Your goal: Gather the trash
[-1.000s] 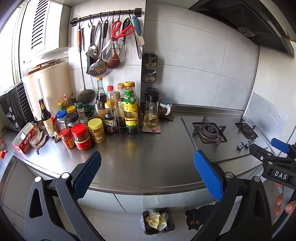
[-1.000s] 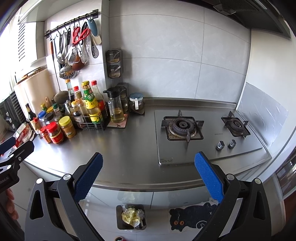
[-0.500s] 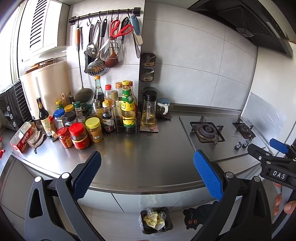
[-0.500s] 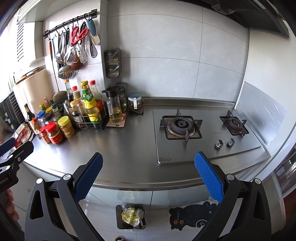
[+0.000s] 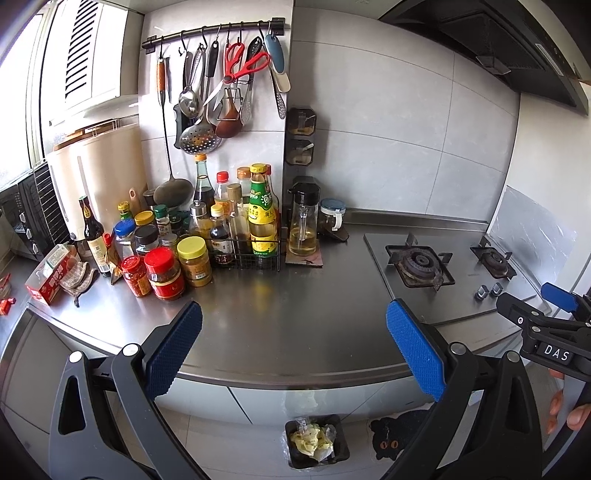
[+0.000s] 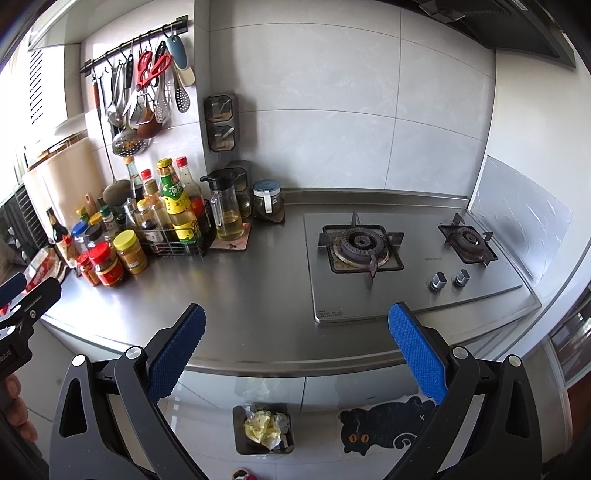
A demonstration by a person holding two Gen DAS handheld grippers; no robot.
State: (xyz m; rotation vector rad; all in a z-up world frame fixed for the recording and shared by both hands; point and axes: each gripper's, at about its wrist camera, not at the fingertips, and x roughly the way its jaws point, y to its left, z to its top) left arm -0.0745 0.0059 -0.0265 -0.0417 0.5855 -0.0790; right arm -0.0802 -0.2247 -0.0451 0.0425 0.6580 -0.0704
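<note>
A steel kitchen counter carries a cluster of sauce bottles and red- and yellow-lidded jars at its left, beside a black wire rack holding more bottles. A glass oil dispenser with a black top stands on a small mat near the wall. A two-burner gas hob is set into the counter's right part, and metal utensils and red scissors hang from a black wall rail.

Grey tiled wall behind steel counter. Two-burner gas hob set into counter at right, black range hood above. Utensil rail on wall at far left, bottles and jars crowded beneath. Bright window at far left, daylight glaring. Pale tiled floor below; black cat-shaped mat near cabinet fronts.
</note>
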